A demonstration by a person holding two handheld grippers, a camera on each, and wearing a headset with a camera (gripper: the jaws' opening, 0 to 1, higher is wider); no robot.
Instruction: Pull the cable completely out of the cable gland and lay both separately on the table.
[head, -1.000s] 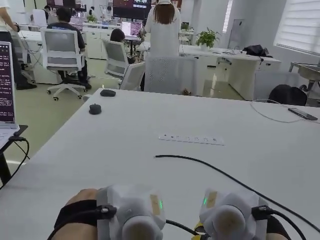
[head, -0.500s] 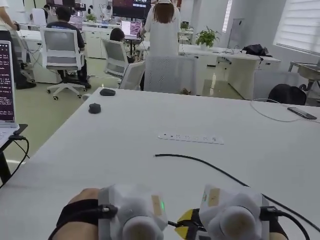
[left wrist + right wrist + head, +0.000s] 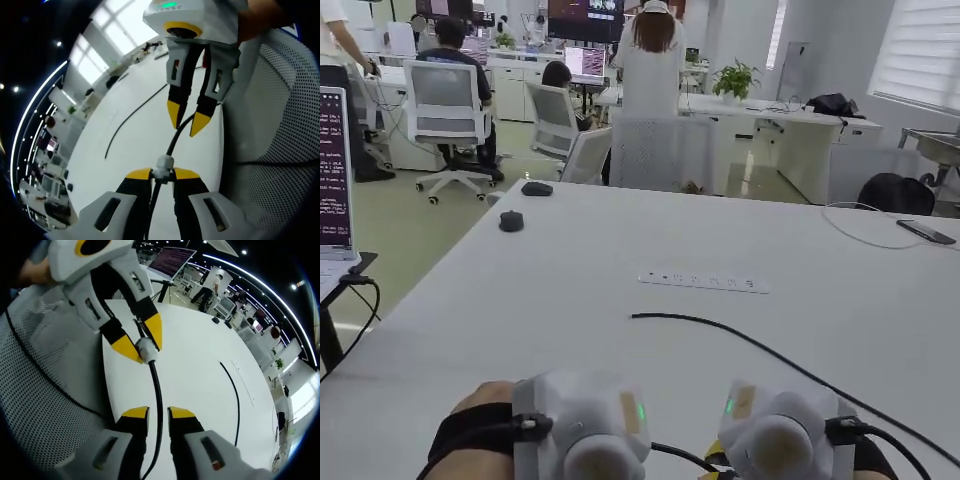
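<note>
A white cable gland sits on a black cable, and my left gripper is shut on the gland. Just beyond it, my right gripper has its yellow tips on either side of the cable. In the right gripper view, the right gripper is shut on the cable, which runs straight to the gland held by the left gripper. In the head view the cable trails across the white table from its free end, behind both white gripper housings at the near edge.
A white power strip lies mid-table. Two dark mice rest at the far left, a phone and a thin wire at the far right. A laptop screen stands at the left. A mesh chair is close behind the grippers.
Half a second ago the right gripper's yellow tips showed between the two housings; now they are out of sight again. The cable on the table lies as before.
</note>
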